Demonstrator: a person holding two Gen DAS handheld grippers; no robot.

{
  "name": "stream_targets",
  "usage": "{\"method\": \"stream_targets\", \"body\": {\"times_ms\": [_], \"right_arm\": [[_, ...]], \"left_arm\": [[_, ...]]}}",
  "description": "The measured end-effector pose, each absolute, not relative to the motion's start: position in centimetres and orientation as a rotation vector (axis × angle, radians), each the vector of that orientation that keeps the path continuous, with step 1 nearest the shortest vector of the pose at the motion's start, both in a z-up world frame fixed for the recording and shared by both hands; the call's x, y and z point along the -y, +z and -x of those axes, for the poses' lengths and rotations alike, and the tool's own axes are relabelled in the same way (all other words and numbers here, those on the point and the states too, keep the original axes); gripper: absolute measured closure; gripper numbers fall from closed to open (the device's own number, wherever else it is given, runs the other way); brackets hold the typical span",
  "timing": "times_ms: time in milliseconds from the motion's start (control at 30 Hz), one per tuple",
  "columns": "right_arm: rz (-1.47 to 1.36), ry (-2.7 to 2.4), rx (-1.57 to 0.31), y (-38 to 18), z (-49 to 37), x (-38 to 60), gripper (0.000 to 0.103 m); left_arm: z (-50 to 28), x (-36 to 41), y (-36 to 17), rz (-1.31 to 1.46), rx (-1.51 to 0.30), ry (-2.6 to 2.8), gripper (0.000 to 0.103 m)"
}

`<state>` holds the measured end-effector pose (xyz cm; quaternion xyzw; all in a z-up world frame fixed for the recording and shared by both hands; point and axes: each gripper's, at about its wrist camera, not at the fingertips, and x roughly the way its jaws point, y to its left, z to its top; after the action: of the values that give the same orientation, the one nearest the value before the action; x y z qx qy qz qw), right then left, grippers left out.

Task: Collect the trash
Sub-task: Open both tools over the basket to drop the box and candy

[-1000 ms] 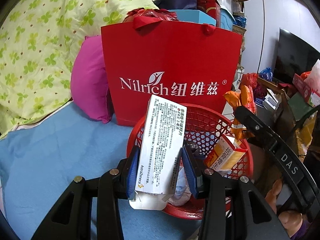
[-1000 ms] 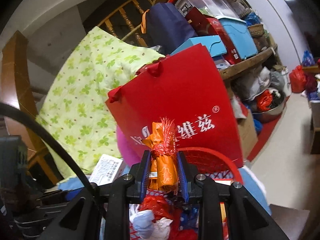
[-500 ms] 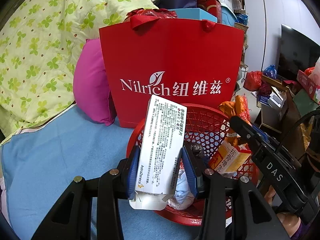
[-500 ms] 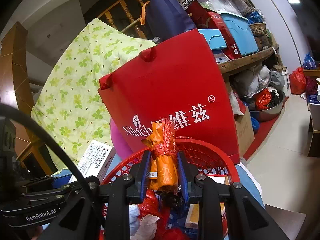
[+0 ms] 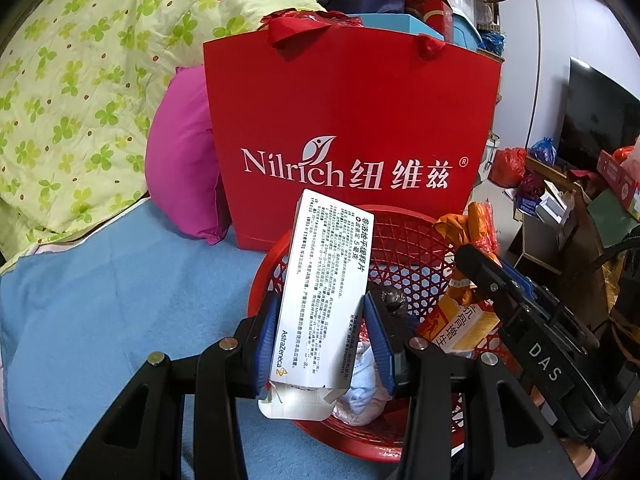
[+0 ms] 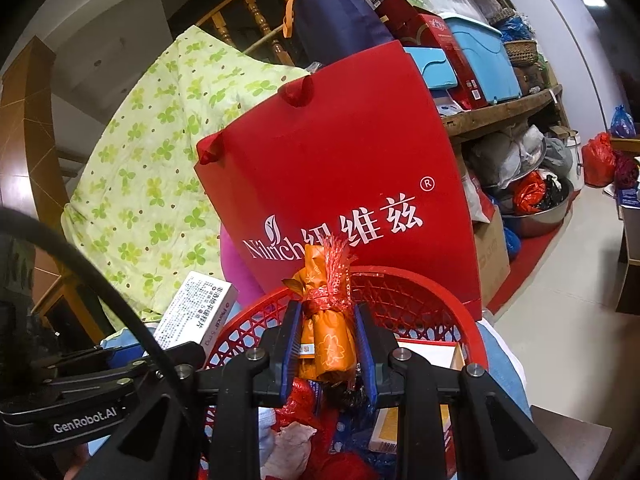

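Observation:
A white medicine box (image 5: 325, 300) with black print stands upright between the blue pads of my left gripper (image 5: 322, 340), which is shut on it over the near rim of the red mesh basket (image 5: 404, 248). My right gripper (image 6: 327, 350) is shut on an orange wrapper bundle (image 6: 326, 332) tied with red ribbon, held above the same basket (image 6: 412, 292). The bundle (image 5: 474, 228) and the right gripper's black arm show at the right of the left wrist view. The box (image 6: 196, 314) shows at the left of the right wrist view. Inside the basket lie an orange carton (image 5: 464, 324) and crumpled wrappers.
A tall red paper bag (image 5: 352, 136) stands right behind the basket on the blue cover (image 5: 100, 312). A pink cushion (image 5: 180, 176) and a green-patterned quilt (image 5: 76, 92) lie to the left. Cluttered shelves and boxes fill the right side; a metal basin (image 6: 536, 216) sits on the floor.
The right gripper with the orange bundle has come closer over the basket and tipped down a little. The left gripper and its box have stayed in place.

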<state>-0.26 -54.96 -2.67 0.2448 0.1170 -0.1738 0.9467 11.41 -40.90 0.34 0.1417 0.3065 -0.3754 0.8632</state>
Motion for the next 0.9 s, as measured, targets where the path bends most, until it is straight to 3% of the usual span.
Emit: {"method": "stream_targets", "body": {"times_ms": [133,200,300,433,900], "right_arm": [[-0.510,-0.346,-0.263,-2.8,-0.1,55.0,0.074],[-0.520,-0.339,-0.274,-2.9,-0.3,55.1,0.074],[-0.524,-0.336,-0.278,-3.0,-0.3,55.0,0.071],[-0.525,-0.334,-0.266,-3.0,0.0,54.8,0.046],[-0.408,-0.319,-0.213,-1.8,-0.2,52.0,0.046]], "left_arm": [[-11.6,40.6,0.2,-0.278,-0.652,-0.807,0.056],[-11.7,40.3,0.3,-0.269,-0.650,-0.804,0.042],[-11.5,39.6,0.5,-0.254,-0.633,-0.805,0.039],[-11.2,38.5,0.7,-0.254,-0.612,-0.789,0.031],[-10.7,32.5,0.6,-0.241,-0.587,-0.609,0.020]]}}
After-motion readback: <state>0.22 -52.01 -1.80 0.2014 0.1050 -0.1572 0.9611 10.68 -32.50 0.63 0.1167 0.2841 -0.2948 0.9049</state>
